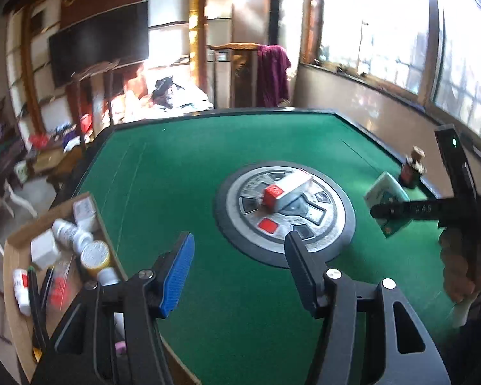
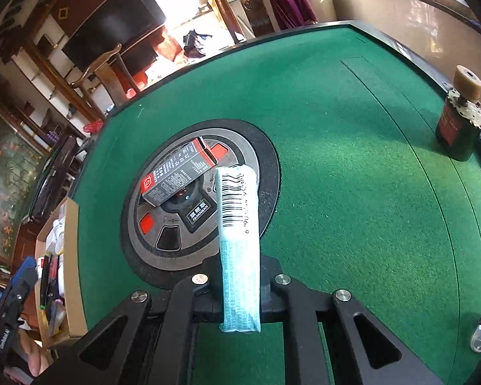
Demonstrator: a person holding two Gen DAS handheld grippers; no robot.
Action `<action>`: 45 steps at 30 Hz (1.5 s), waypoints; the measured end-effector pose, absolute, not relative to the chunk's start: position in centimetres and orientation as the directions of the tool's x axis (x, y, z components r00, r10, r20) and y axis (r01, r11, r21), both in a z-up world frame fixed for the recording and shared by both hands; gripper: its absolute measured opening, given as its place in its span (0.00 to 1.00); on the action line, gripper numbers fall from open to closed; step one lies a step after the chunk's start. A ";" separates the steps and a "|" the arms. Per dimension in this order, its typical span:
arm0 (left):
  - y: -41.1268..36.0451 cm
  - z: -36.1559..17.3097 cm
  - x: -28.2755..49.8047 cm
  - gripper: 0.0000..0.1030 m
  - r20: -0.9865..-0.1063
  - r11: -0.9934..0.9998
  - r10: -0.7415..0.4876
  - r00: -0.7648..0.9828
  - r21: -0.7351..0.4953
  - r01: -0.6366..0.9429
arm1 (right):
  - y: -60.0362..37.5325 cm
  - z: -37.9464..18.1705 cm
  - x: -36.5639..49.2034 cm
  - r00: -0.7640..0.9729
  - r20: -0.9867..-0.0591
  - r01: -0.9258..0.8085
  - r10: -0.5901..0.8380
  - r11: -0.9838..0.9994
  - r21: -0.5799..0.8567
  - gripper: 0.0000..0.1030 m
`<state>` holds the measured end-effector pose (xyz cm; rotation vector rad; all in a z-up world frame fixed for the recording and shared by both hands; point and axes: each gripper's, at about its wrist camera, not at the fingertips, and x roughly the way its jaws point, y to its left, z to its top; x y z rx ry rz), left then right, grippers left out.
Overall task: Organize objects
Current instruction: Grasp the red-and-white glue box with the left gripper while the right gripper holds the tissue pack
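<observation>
Fingers of my right gripper [image 2: 240,292] are clamped on a flat white-and-teal box [image 2: 239,240], which sticks out forward past the tips with its barcode edge facing the camera, held above the green felt table [image 2: 352,208]. Seen from my left side, that same gripper [image 1: 380,211] grips the box [image 1: 386,203] off to the right over the felt, with a hand [image 1: 458,266] on its handle. My left gripper [image 1: 237,266] stands about half open with nothing between its blue-padded finger [image 1: 178,272] and the black one. Just ahead of both grippers lies the round silver control panel [image 2: 176,224] set in the middle of the table, and on it rests a grey carton with red ends [image 2: 179,173], lying flat. At the left edge of the table sits an open cardboard box [image 1: 16,276] holding white pill bottles [image 1: 70,234], a yellow-based jar [image 1: 96,256] and some pens. Near the far right edge of the felt stands a small dark bottle with a cork stopper [image 2: 458,118], upright and well apart from the rest.
</observation>
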<state>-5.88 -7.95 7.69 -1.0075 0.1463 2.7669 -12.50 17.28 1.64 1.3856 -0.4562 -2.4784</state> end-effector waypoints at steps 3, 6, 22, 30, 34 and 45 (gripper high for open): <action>-3.1 7.2 -8.5 0.56 -0.681 -0.921 0.140 -0.718 0.177 -0.347 | 18.8 2.3 -12.7 -0.523 -0.737 0.084 -0.429 -0.886 0.456 0.10; -0.7 6.2 -12.1 0.56 -0.721 -0.878 0.121 -0.683 0.242 -0.412 | 19.6 2.3 -13.2 -0.525 -0.716 0.073 -0.461 -0.862 0.502 0.10; 2.2 0.8 -23.7 0.56 -0.873 -0.813 0.121 -0.472 0.186 -0.552 | 21.2 1.4 -13.7 -0.481 -0.676 0.039 -0.558 -0.784 0.619 0.11; 2.8 -0.1 -24.0 0.26 -0.871 -0.862 0.115 -0.479 0.152 -0.483 | 20.6 1.4 -14.0 -0.481 -0.685 0.040 -0.547 -0.794 0.606 0.11; 3.1 0.1 -23.1 0.26 -0.859 -0.897 0.081 -0.505 0.159 -0.413 | 20.5 1.6 -14.1 -0.485 -0.685 0.044 -0.543 -0.798 0.601 0.11; 0.7 1.1 -16.4 0.25 -0.819 -0.980 0.048 -0.571 0.070 -0.184 | 19.2 1.7 -13.7 -0.492 -0.706 0.078 -0.510 -0.833 0.547 0.11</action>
